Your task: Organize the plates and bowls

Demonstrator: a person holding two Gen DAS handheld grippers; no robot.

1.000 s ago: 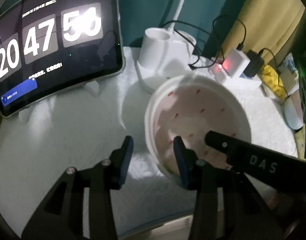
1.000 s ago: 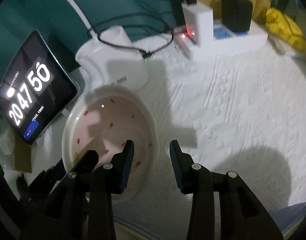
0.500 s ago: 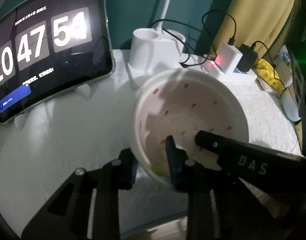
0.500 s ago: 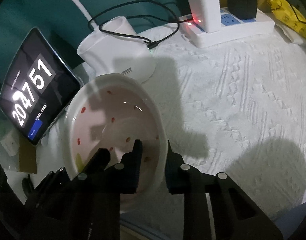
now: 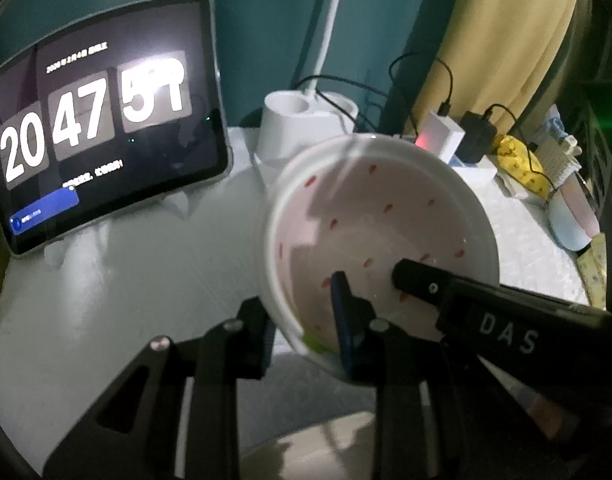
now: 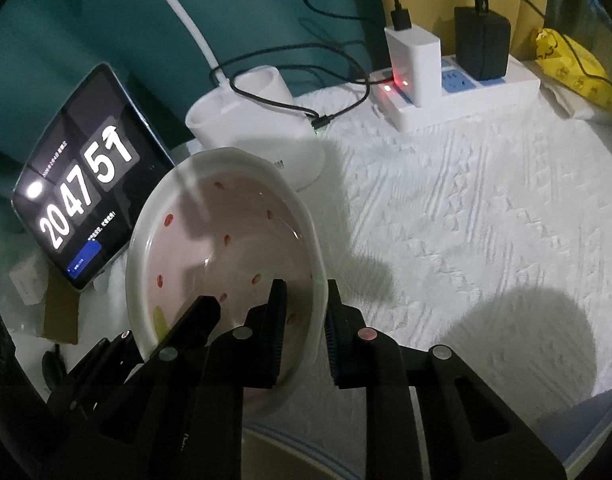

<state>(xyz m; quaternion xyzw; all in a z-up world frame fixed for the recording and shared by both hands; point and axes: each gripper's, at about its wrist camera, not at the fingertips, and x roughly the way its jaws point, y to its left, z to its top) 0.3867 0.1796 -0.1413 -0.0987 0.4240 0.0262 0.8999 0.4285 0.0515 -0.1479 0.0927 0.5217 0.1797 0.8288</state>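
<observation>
A white bowl (image 5: pixel 385 216) with small red marks inside is held above the white cloth, tilted. My left gripper (image 5: pixel 302 320) is shut on its near left rim, one finger inside and one outside. In the right wrist view the same bowl (image 6: pixel 226 256) leans to the left, and my right gripper (image 6: pixel 304 320) is shut on its near right rim. The right gripper's black finger, marked DAS, reaches into the bowl in the left wrist view. The left gripper's fingers (image 6: pixel 194 320) show at the bowl's lower left edge.
A tablet (image 5: pixel 102 136) showing a clock stands at the back left. A white lamp base (image 6: pixel 258 136) with a cable sits behind the bowl. A power strip (image 6: pixel 457 96) with chargers lies at the back right, beside a yellow packet (image 6: pixel 573 68).
Both grippers have closed onto the bowl's rim, and the bowl has come up off the cloth and tilted.
</observation>
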